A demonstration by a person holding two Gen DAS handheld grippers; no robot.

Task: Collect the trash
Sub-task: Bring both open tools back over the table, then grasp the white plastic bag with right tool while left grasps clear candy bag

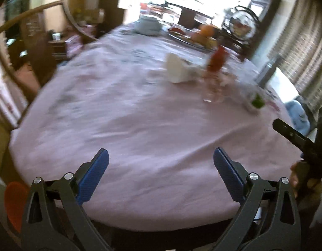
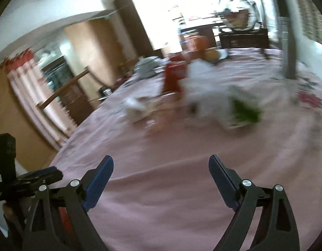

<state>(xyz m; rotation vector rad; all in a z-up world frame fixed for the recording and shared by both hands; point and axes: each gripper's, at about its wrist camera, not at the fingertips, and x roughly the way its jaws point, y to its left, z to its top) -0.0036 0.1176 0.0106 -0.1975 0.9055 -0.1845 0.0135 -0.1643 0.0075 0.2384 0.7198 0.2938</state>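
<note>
A round table under a pink cloth (image 1: 127, 113) fills a blurred dining room. Beyond the left gripper (image 1: 161, 173), jaws wide and empty, crumpled white paper (image 1: 177, 69) lies left of a red-capped clear bottle (image 1: 216, 67). The right gripper (image 2: 161, 177) gapes, empty.

A table (image 1: 123, 113) fills the middle of both frames. In the left wrist view, a crumpled tissue (image 1: 177, 70) lies right of centre on it, a bottle (image 1: 217, 62) just right of the tissue, and a wrapper (image 1: 256, 102) further right and lower. Bowls (image 1: 147, 26) and fruit (image 1: 205, 33) sit behind, at upper centre. A chair (image 1: 41, 48) stands at upper left, beside the table.
</note>
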